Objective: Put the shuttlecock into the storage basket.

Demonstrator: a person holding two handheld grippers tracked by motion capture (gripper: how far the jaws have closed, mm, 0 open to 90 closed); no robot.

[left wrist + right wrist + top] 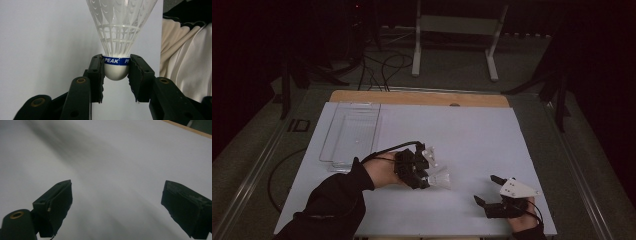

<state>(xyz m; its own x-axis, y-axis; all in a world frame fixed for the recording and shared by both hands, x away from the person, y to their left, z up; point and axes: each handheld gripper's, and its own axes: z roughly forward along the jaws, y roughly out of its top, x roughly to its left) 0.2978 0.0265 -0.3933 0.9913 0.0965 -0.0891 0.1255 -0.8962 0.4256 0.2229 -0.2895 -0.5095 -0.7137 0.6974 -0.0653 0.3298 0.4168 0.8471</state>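
A white plastic shuttlecock with a blue band marked PEAK has its round cork pinched between my left gripper's jaws. In the high view the shuttlecock points right from the left gripper, near the middle of the white table sheet. My right gripper rests low at the front right with its jaws wide apart. In the right gripper view the right gripper has nothing but bare white sheet between its fingers.
A clear plastic tray lies at the sheet's back left. A wooden strip borders the far edge. Beyond it stand a white stand's legs and floor cables. A cream cloth shows at the right of the left gripper view.
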